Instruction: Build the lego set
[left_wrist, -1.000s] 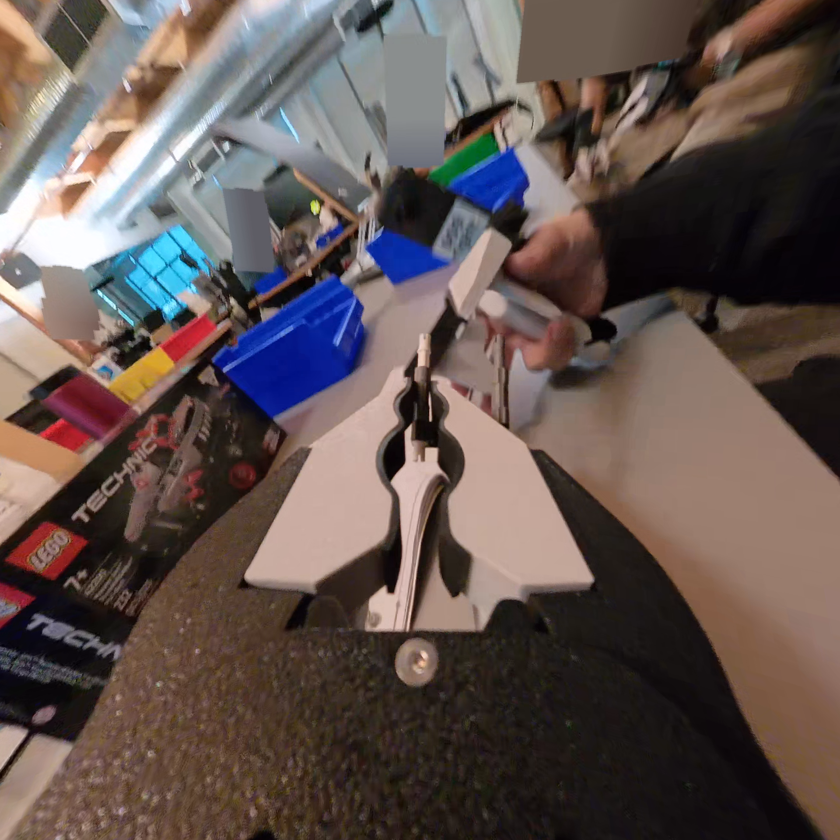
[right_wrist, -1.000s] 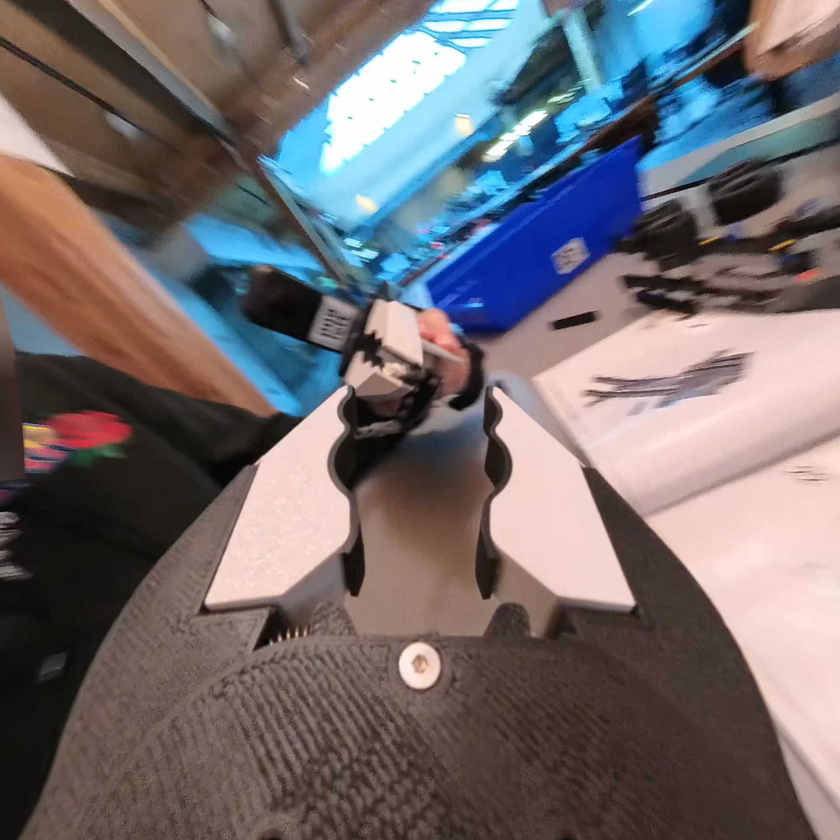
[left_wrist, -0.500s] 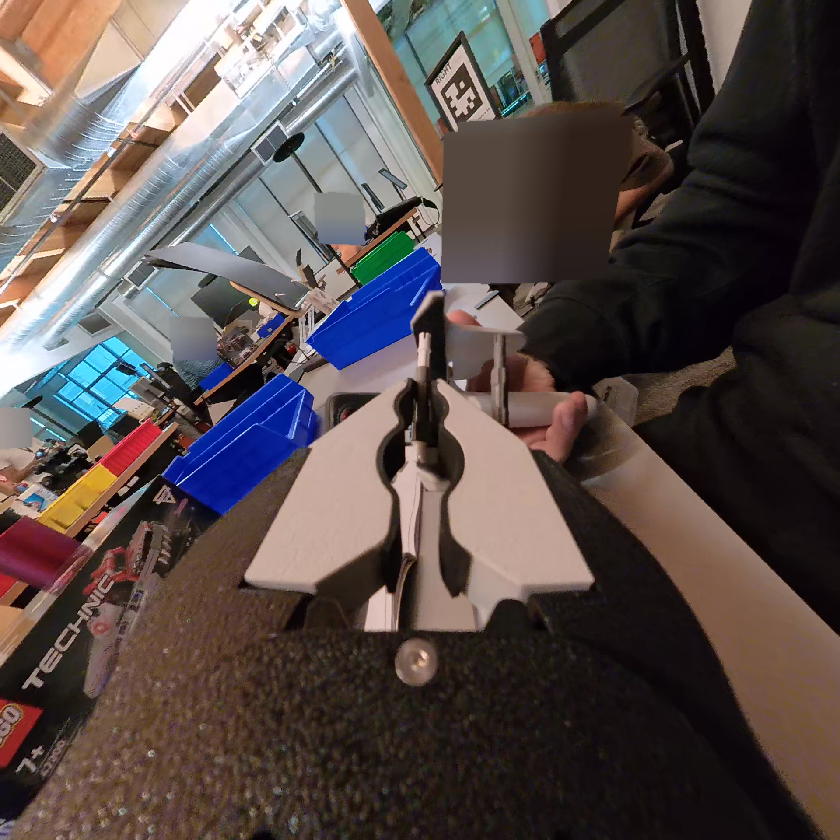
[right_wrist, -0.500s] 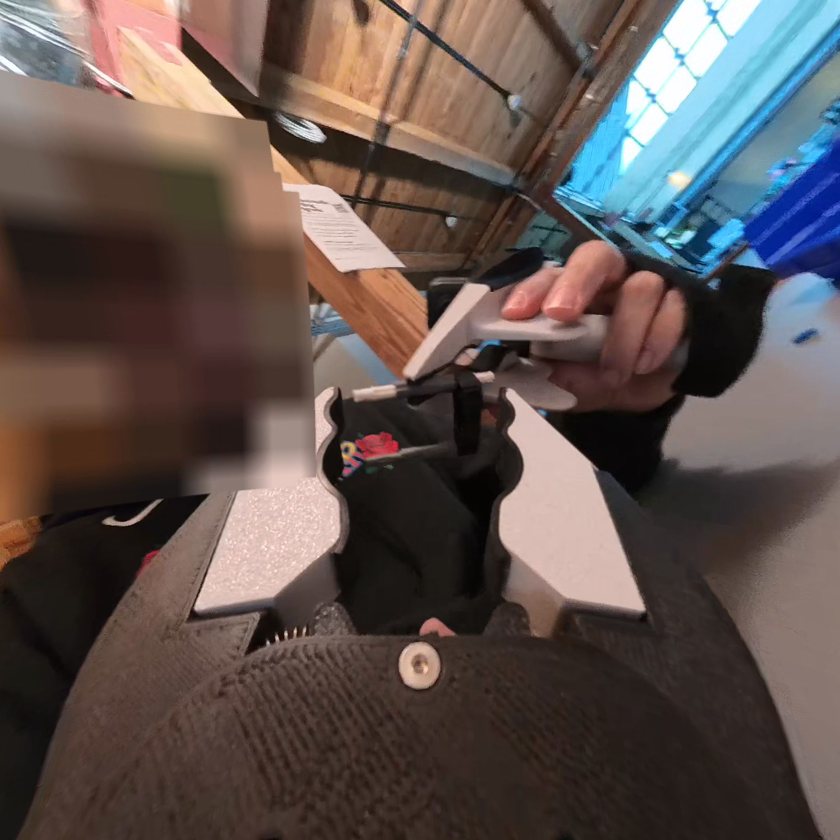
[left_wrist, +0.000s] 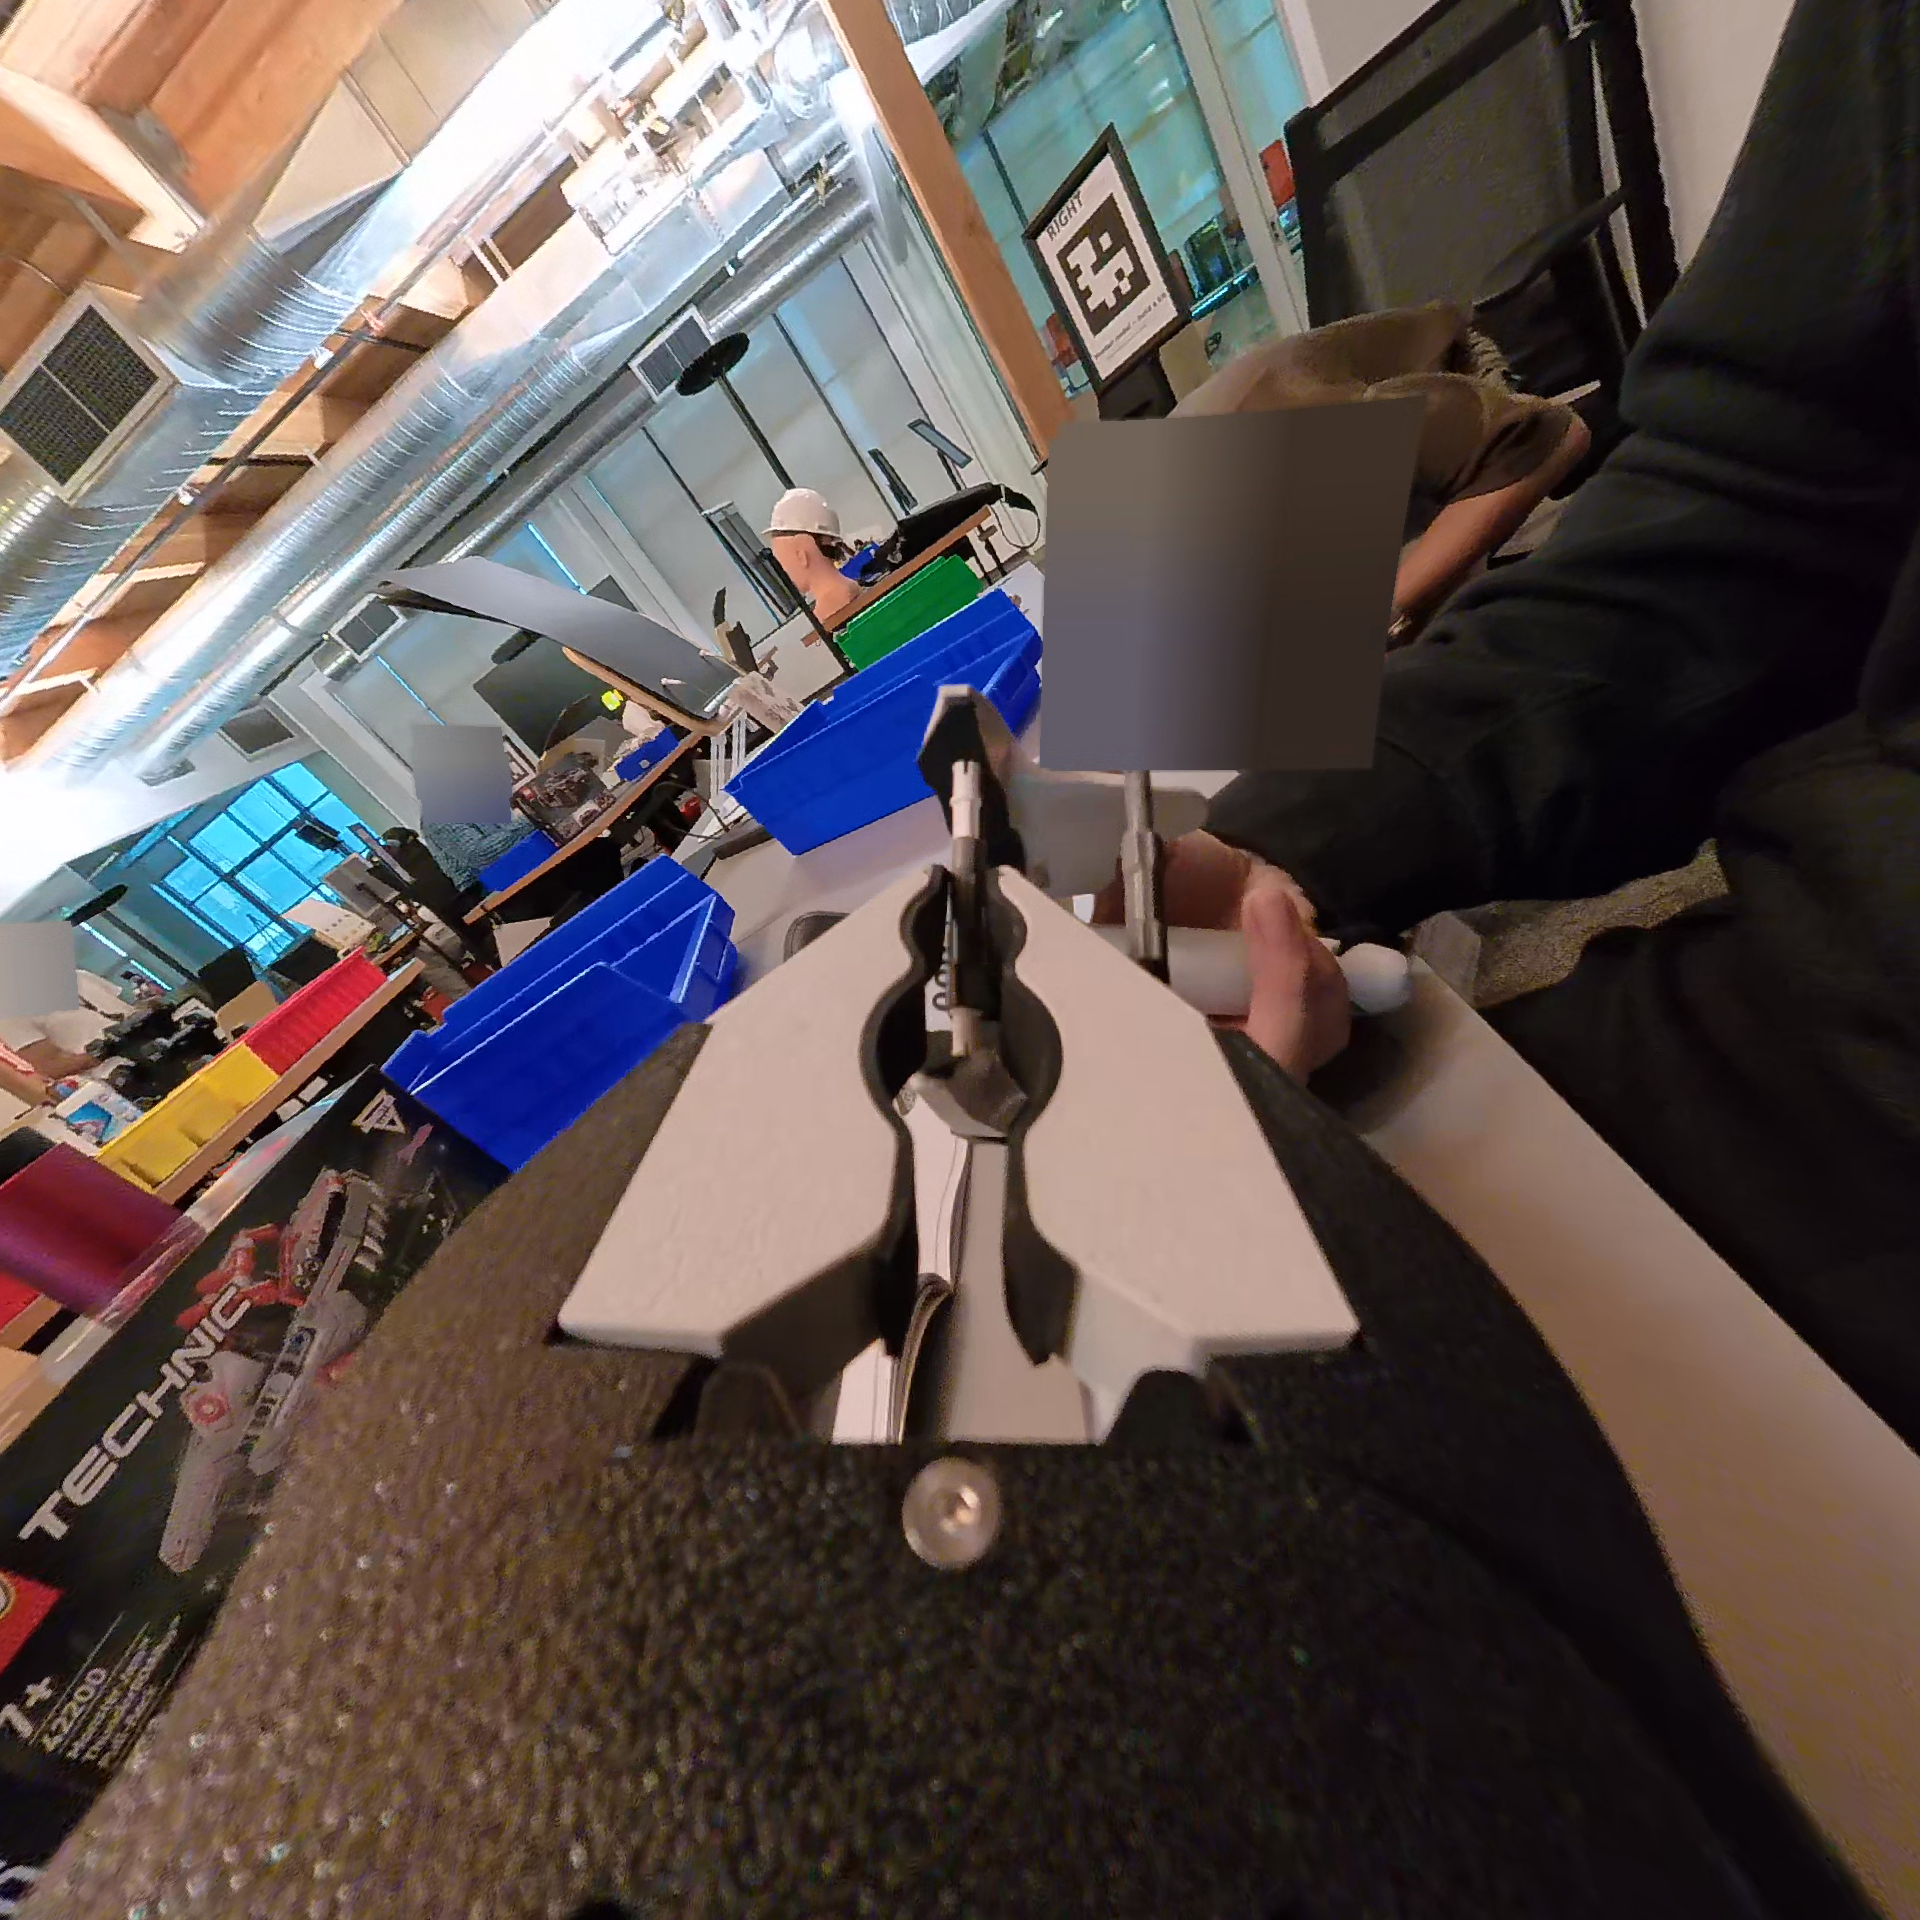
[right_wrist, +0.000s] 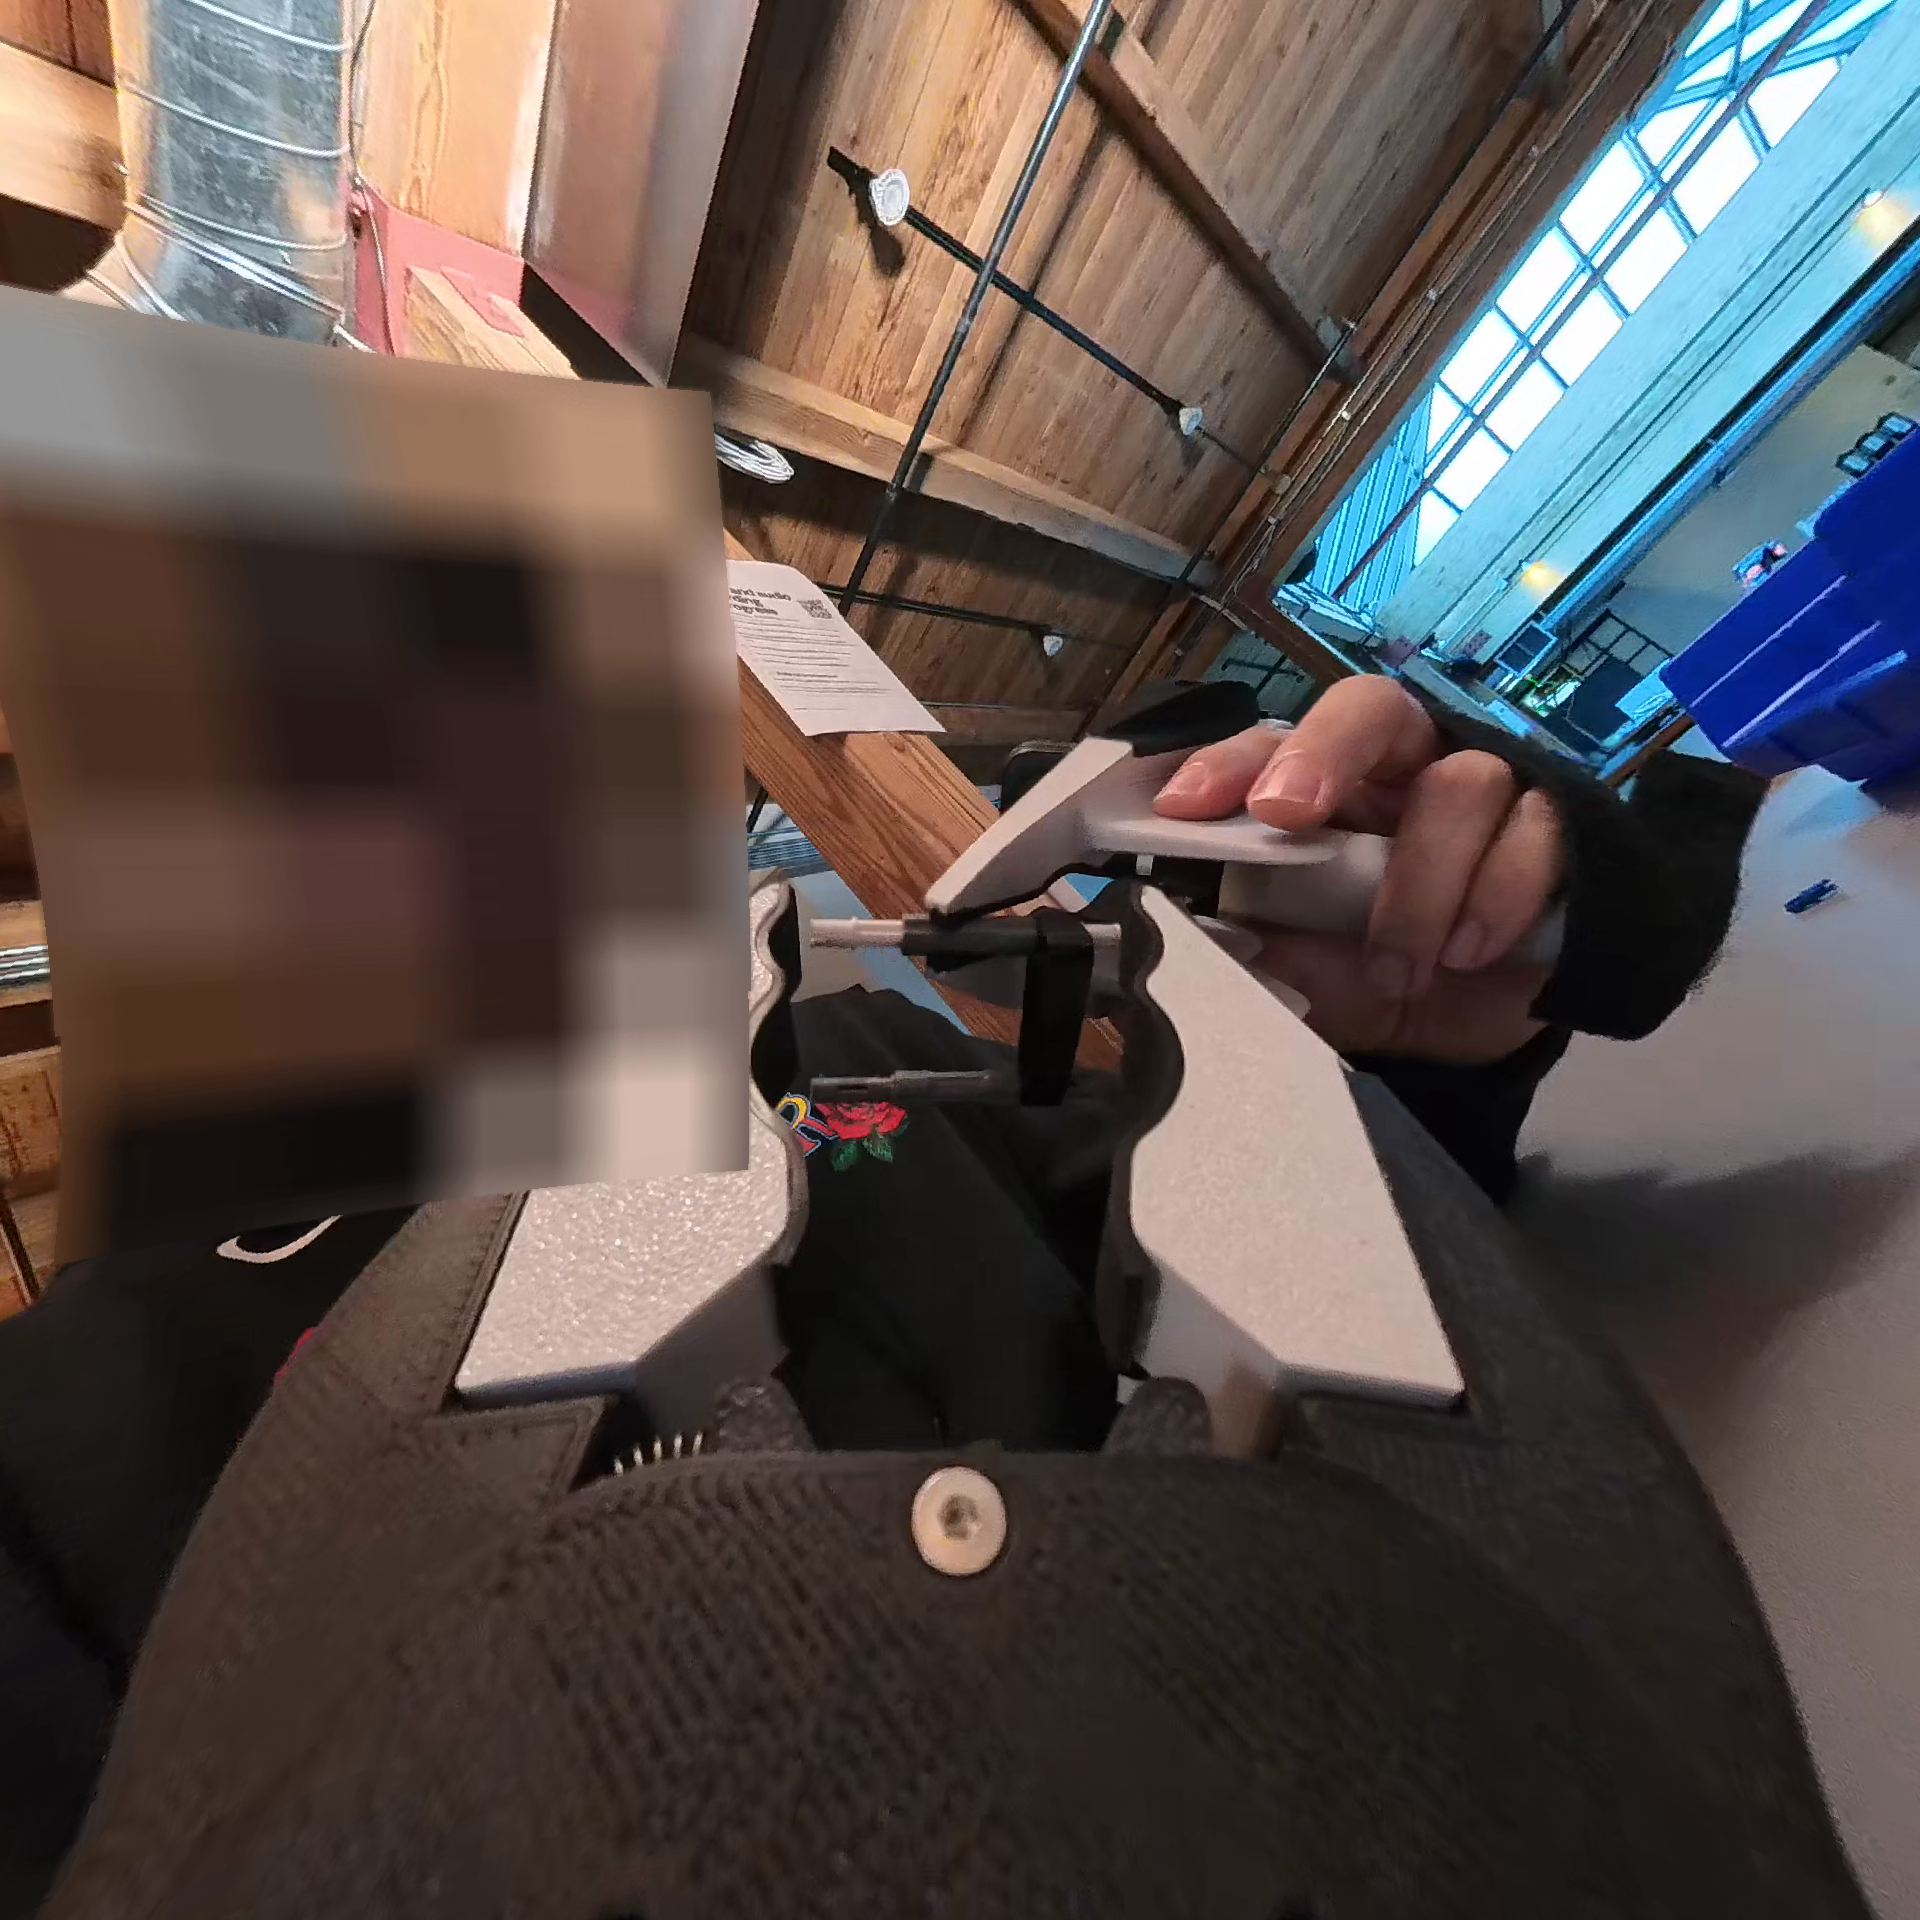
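My left gripper (left_wrist: 968, 902) is shut on a small lego assembly (left_wrist: 966, 831): a black axle with a white tip, joined by a black connector (right_wrist: 1051, 1003) to a second grey axle (left_wrist: 1140, 883). It holds the assembly up in the air. My right gripper (right_wrist: 961, 935) is open, and the assembly sits between its two fingertips; I cannot tell if they touch it. The left gripper also shows in the right wrist view (right_wrist: 997, 862), held by a hand (right_wrist: 1403, 862). The right gripper's white fingers (left_wrist: 971, 732) show beyond the assembly in the left wrist view.
A black lego box (left_wrist: 208, 1403) lies at the left on the white table (left_wrist: 1662, 1351). Blue bins (left_wrist: 582, 1018) stand behind it. A white booklet (left_wrist: 935, 1299) lies under the left gripper. A person's black sleeve (left_wrist: 1714, 831) fills the right side. The grippers are tip to tip, or close to it.
The right gripper has swung from facing the table to facing the person and closed in on the assembly, which now sits between its open fingers. The left gripper has stayed shut on it.
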